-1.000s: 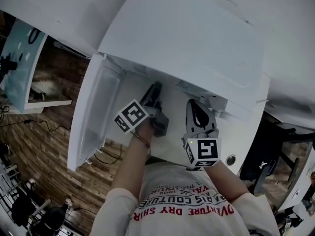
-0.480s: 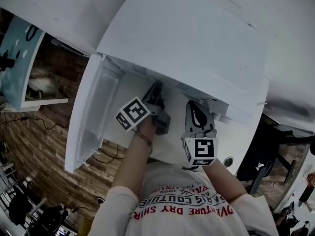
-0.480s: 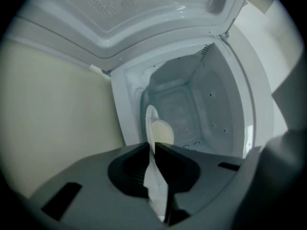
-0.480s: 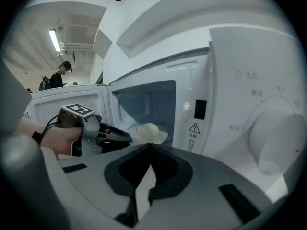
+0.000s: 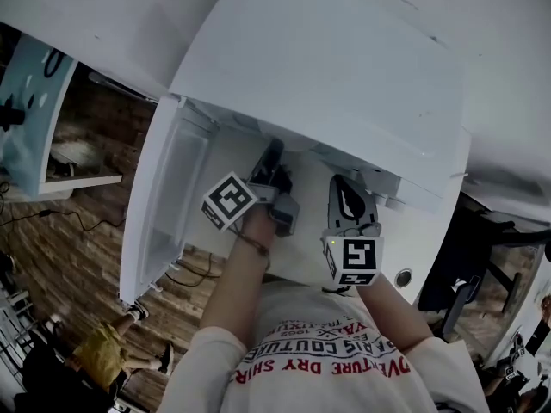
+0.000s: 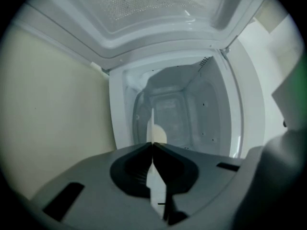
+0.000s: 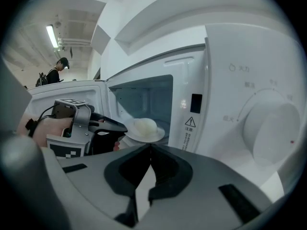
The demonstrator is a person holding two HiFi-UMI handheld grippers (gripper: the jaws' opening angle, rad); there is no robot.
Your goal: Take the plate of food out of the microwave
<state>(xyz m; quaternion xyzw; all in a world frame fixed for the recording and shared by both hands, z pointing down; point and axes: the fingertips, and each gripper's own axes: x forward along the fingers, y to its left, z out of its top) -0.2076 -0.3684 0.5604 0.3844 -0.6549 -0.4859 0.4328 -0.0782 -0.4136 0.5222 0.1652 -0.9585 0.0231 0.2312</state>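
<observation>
The white microwave (image 5: 344,76) stands with its door (image 5: 164,205) swung open to the left. A white plate (image 7: 144,135) with a pale round bun (image 7: 144,125) on it sits at the front of the cavity. My left gripper (image 5: 272,160) reaches into the opening, and its jaws are closing tight on the plate's near rim (image 6: 152,121), which shows edge-on between them next to the bun (image 6: 159,136). In the right gripper view the left gripper (image 7: 120,127) meets the plate from the left. My right gripper (image 5: 343,183) hangs in front of the control panel, shut (image 7: 150,146) on nothing.
The control panel with a large dial (image 7: 268,128) is right of the cavity. The open door (image 7: 62,87) flanks my left arm. A wood-pattern floor (image 5: 77,256) lies below, with a person (image 5: 95,351) on it at lower left. Another person (image 7: 55,73) stands far off.
Both grippers have stayed almost in place at the microwave's mouth. A person in yellow has come into view on the floor at lower left.
</observation>
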